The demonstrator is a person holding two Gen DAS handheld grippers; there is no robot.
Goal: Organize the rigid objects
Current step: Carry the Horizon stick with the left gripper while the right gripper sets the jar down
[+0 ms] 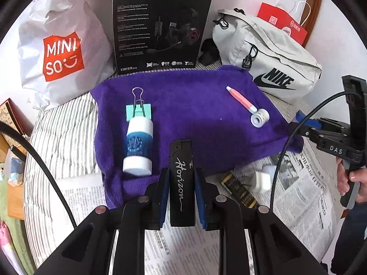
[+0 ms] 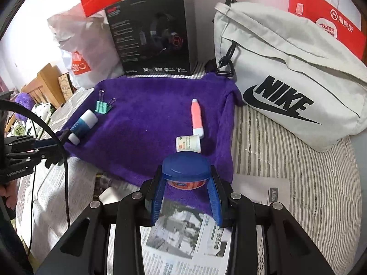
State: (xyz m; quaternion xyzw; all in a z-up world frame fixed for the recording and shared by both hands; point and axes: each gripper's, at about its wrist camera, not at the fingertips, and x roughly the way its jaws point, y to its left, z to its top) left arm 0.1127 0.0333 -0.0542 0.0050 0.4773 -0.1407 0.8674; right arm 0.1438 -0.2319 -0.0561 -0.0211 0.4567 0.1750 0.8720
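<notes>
My left gripper (image 1: 181,174) is shut on a black lighter (image 1: 181,178) marked "Horizon", held over the near edge of a purple towel (image 1: 195,114). On the towel lie a white and blue bottle (image 1: 138,146), a teal binder clip (image 1: 138,112), a pink pen (image 1: 239,98) and a small white tape roll (image 1: 259,117). My right gripper (image 2: 186,171) is shut on a blue-lidded jar (image 2: 186,169) above the towel's (image 2: 146,114) near right corner. The right wrist view also shows the bottle (image 2: 82,126), clip (image 2: 103,106), pen (image 2: 197,119) and roll (image 2: 188,144).
A black headset box (image 1: 160,25), a white Miniso bag (image 1: 59,52) and a grey Nike bag (image 1: 270,59) stand behind the towel. Newspaper (image 1: 305,183) covers the striped bedding in front, with a small white item (image 1: 263,181) and a dark packet (image 1: 238,190) on it.
</notes>
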